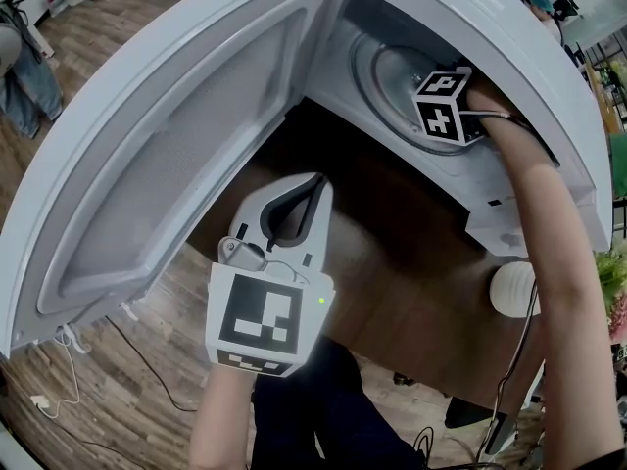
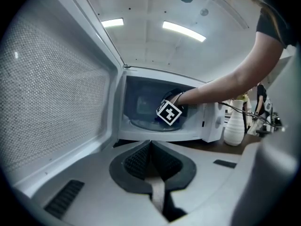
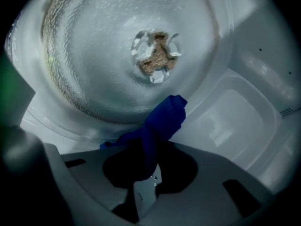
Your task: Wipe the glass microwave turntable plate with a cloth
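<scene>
The microwave (image 1: 509, 47) door (image 1: 167, 164) stands wide open leftward. The right gripper (image 3: 151, 147) and forearm (image 1: 534, 194) block the opening's right side; its left side is free.

No letters, numbers or brand names can be read. The only signs are coded patterns: a square black-and-white marker (image 1: 257, 321) on the near face of the left gripper (image 1: 312, 189), and similar markers (image 1: 443, 108) on the cube of the right gripper (image 3: 146, 147), far right inside the microwave (image 1: 549, 67). A small dark mark (image 1: 495, 204) on the microwave's front is too small to read.
</scene>
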Available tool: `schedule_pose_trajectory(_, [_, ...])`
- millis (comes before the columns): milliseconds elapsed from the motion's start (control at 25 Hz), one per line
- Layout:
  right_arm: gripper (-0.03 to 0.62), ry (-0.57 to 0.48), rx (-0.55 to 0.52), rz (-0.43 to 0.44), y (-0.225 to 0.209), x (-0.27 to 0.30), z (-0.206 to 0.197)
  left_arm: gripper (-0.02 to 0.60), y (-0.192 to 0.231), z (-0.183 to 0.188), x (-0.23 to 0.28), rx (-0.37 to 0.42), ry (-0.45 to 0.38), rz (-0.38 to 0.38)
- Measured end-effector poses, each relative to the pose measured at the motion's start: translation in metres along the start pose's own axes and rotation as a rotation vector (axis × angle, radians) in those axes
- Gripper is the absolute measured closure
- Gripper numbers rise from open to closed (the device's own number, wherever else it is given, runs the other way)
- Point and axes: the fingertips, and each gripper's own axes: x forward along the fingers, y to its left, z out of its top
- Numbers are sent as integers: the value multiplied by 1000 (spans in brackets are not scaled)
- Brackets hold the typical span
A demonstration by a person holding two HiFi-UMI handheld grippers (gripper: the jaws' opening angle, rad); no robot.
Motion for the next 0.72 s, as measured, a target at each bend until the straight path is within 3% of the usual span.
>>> schedule_pose_trajectory(120, [543, -54, 73, -88, -19, -11, 2, 574, 0, -1, -2, -2, 7, 2])
schedule_pose_trajectory(240, [543, -132, 152, -244, -48, -34, 6, 574, 0, 0, -4, 0, 7, 6])
schedule_pose_trajectory(480, [543, -401, 295, -539, -92, -103, 31, 574, -2, 0, -7, 8, 12, 12])
schedule_pose_trajectory(720, [543, -612, 319, -642, -85, -154, 61, 574, -1, -2, -10, 13, 16, 21])
